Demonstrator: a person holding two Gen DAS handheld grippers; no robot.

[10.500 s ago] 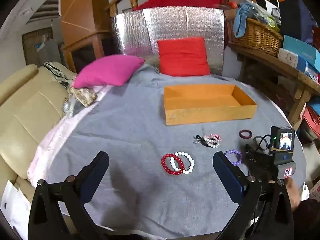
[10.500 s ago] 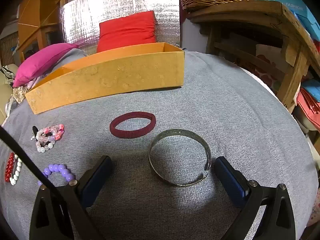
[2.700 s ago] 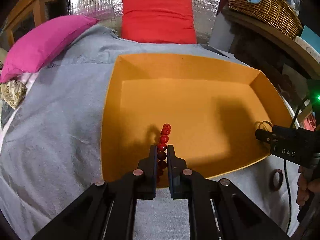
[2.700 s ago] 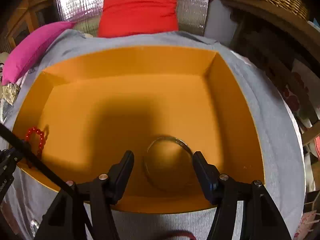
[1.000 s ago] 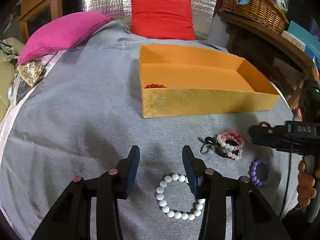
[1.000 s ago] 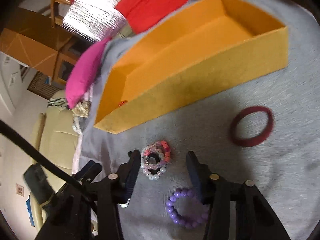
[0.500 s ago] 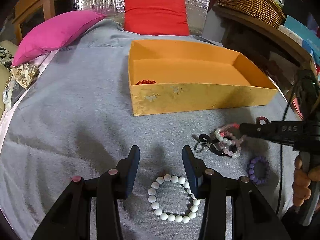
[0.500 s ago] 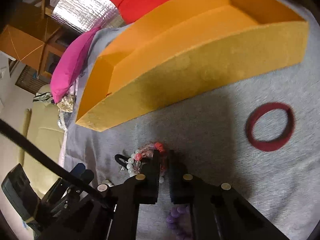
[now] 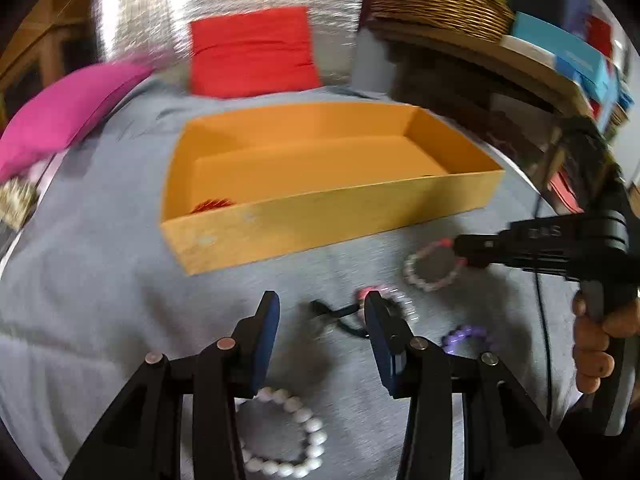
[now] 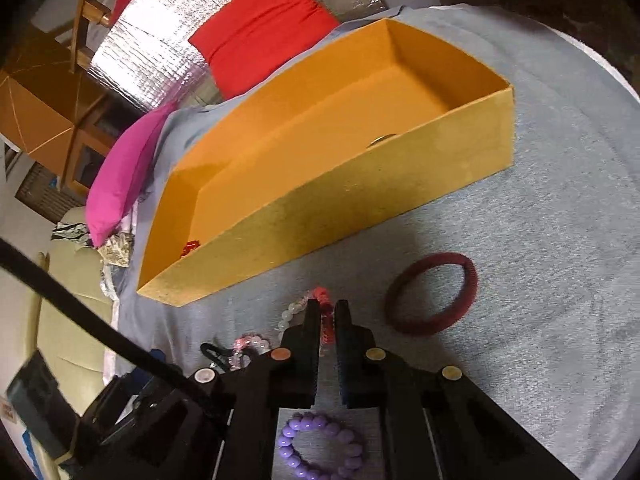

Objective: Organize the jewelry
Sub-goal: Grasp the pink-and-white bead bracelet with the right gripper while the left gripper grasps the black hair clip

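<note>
Holding red beads [image 9: 210,205] and bangle [image 10: 383,138], orange box [image 10: 360,196]; right tool [image 10: 328,314] clamps pink bracelet [image 10: 320,300], left tool [image 9: 320,312] parted.

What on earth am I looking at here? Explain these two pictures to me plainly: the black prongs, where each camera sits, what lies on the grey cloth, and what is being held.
There is no robot here. A person holds a hand-held two-finger black tool in each hand, and each tool carries a fisheye camera looking forward along its fingers.

One picture comes from the left tool. Its fingers stand apart with nothing between them, above a white bead bracelet. The same picture shows the person's hand gripping the other tool.

The other picture comes from the right tool, which is shut on a pink and clear bead bracelet.

On the grey cloth lie a purple bead bracelet, a dark red fabric band and a shallow orange cardboard box. Red beads already sit in the box's left corner.
</note>
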